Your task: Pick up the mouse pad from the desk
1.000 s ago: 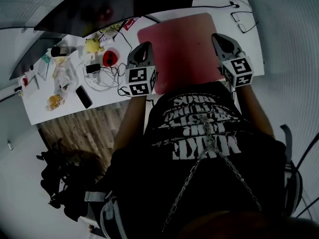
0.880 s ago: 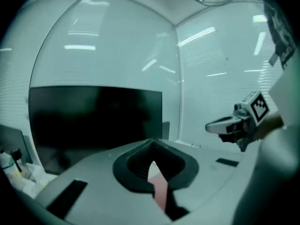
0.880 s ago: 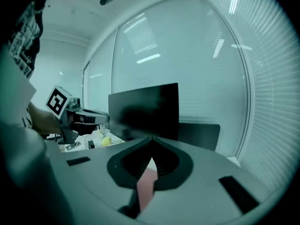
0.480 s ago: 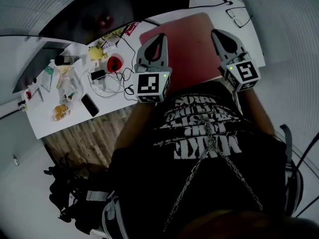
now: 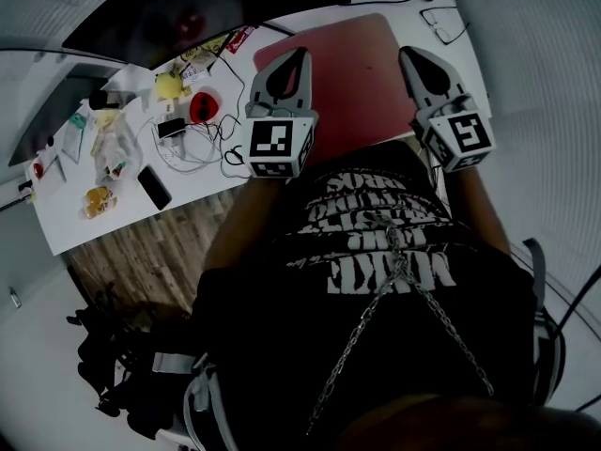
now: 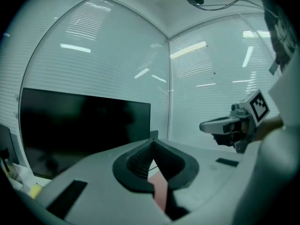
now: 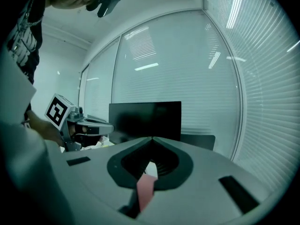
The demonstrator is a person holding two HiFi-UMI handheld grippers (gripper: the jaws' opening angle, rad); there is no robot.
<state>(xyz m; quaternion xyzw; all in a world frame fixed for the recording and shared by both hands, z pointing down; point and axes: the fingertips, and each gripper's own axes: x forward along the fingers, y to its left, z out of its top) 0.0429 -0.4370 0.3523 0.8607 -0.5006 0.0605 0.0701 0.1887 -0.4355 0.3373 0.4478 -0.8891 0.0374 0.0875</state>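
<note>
red pad (image 5: 352, 73) sits around 1 o'clock in the head view, strung between both tools over the right end of the white table (image 5: 70, 209). left tool (image 5: 299, 59) has it by the 9 o'clock edge and right tool (image 5: 410, 56) by the 3 o'clock edge, both close to the side nearest the person. each tool's own view shows the jaws clenched tight with a thin pink strip of pad pinched in the slot, so both are properly gripping it. both tools point roughly level toward the dark monitor (image 5: 188, 7) at 12 o'clock, and each one shows up in the other's view. honestly can't tell from above whether the far edge of the pad is clear of the table.

rest of the table is a mess off at 9 o'clock from the pad: a red mouse (image 5: 200, 108), a yellow thing (image 5: 169, 85), a knot of cables (image 5: 202, 144) and a black phone (image 5: 154, 188). glasses (image 5: 441, 22) lie at 1 o'clock past the pad's far corner. black printed shirt (image 5: 385, 252) fills the 6 o'clock half.
</note>
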